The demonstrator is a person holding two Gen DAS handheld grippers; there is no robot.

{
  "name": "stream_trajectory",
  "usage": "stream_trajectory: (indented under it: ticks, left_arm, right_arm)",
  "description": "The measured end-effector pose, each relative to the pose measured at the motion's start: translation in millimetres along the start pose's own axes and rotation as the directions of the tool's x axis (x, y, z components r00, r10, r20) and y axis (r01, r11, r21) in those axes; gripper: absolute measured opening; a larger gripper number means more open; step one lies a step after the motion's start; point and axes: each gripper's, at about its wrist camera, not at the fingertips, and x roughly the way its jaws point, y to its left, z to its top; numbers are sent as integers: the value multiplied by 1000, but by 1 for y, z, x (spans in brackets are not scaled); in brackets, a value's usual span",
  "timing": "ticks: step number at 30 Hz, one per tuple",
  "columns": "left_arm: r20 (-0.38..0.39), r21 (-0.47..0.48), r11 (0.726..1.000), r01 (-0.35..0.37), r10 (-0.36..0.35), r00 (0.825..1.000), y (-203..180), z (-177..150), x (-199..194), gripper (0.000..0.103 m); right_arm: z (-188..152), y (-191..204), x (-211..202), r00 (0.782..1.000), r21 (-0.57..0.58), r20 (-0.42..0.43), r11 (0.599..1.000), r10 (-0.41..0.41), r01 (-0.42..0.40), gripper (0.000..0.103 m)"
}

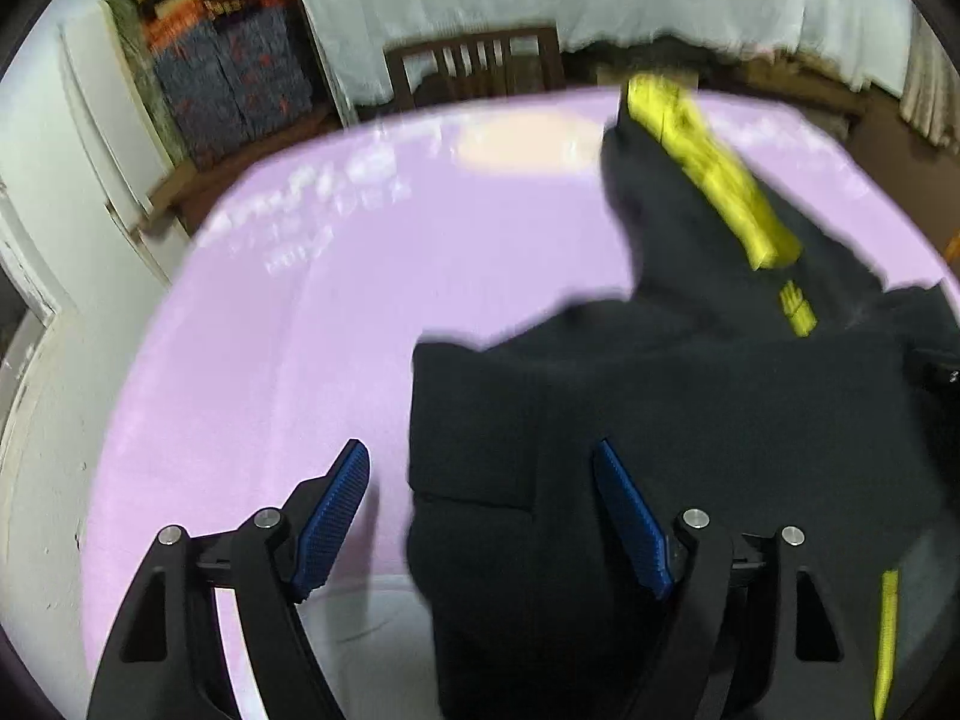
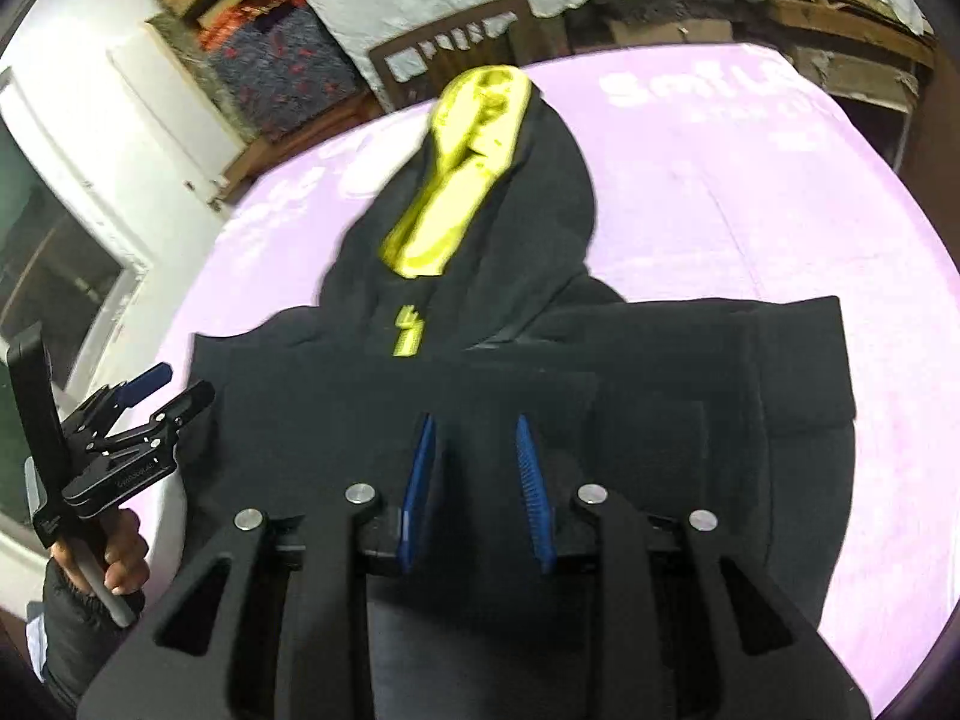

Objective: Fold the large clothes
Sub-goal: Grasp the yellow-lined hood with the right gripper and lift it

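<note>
A black hoodie (image 2: 510,396) lies spread on the pink sheet (image 2: 750,192) covering the bed or table in front of you, its long axis running from your near edge to the far side, where the hood with its yellow lining (image 2: 462,180) points away toward a wooden chair (image 1: 477,63). The body appears already folded in at the sides, a judgement drawn from the squared edges on both flanks. Your right gripper (image 2: 477,450) is directly above the middle of the garment's near half, its blue pads set a narrow gap apart with nothing caught between them. Your left gripper (image 1: 480,480) sits at the hoodie's left edge, jaws spread wide and empty: the left pad is over bare pink sheet, the right pad over black cloth, so that edge runs up between the fingers. The left gripper is therefore the nearer one to a graspable border; the right has only flat fabric beneath it. The next fold will likely carry either hood or hem along that near-to-far axis. No box, basket or other container shows near the garment; stacked items stand far left against the wall.
</note>
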Motion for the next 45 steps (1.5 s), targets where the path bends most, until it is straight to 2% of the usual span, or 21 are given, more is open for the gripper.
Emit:
stream_trajectory:
  ticks: [1,2,5,7,10,11,13,16,18,20,21,23,28,32,34,38,41,42,43,44,45]
  left_arm:
    - [12,-7,1000,-15,16,1000,2,-1,-1,90]
    - [14,-10,1000,-20,21,1000,5,-2,-2,92]
    - [-21,-41,999,-3,2,1000,13,1,-6,92]
    - [-36,-64,998,-24,21,999,15,4,-13,90]
    - [41,-74,997,0,3,999,14,5,-40,90]
    - [72,-62,998,19,-14,997,10,5,-52,90]
    - [107,-29,998,63,-59,992,0,6,-64,90]
    - [100,56,991,123,-128,987,-29,3,-63,90]
    - [77,108,987,121,-130,988,-47,-5,-51,90]
    - [43,150,985,89,-97,994,-65,-17,-32,92]
    - [69,147,985,87,-98,993,-64,-14,-39,93]
    - [31,137,984,114,-120,992,-64,-14,-31,99]
    - [-6,48,979,196,-196,981,-49,-12,-24,100]
    - [4,54,981,187,-188,982,-50,-15,-28,100]
    - [5,44,979,200,-200,980,-47,-14,-28,100]
    - [9,10,971,240,-240,971,-41,-14,-28,100]
    - [5,2,968,251,-251,968,-39,-13,-26,100]
    - [6,0,967,254,-254,967,-39,-12,-25,100]
    - [8,-4,966,259,-259,966,-38,-12,-25,100]
    - [9,-7,965,262,-262,965,-38,-11,-25,100]
    - [10,-10,964,265,-265,964,-38,-11,-26,100]
  right_arm:
    - [0,-4,7,1000,7,-17,1000,-17,17,26]
    - [-1,-11,16,999,22,-44,1000,-5,6,25]
    - [-1,-18,16,999,21,-29,999,32,-32,24]
    - [0,-16,16,999,9,-42,1000,20,-20,24]
    - [5,-8,16,998,-6,-66,1000,12,-13,37]
    - [7,-7,13,997,-2,-64,1000,30,-31,44]
    - [15,-4,3,999,-9,-29,999,43,-43,47]
    - [37,-1,-8,999,-8,24,999,44,-44,51]
    - [54,-4,-6,998,19,39,999,46,-47,51]
    - [74,-10,0,998,46,53,998,33,-36,51]
    - [82,-12,3,998,55,59,998,22,-25,51]
    - [103,-19,14,997,70,71,998,-9,4,51]
    - [146,-35,49,997,107,72,994,-41,33,51]
    - [182,-43,87,997,128,61,991,-54,46,52]
    - [194,-41,102,996,122,57,991,-63,56,55]
    - [220,-29,140,993,65,55,993,-103,99,76]
    - [231,-24,171,984,22,12,984,-176,175,78]
    - [232,-24,180,981,13,-8,981,-194,194,75]
    - [233,-19,181,975,-18,25,975,-220,221,66]
    - [234,-15,184,979,-42,21,978,-204,205,45]
    - [235,-12,183,982,-48,21,981,-189,190,19]
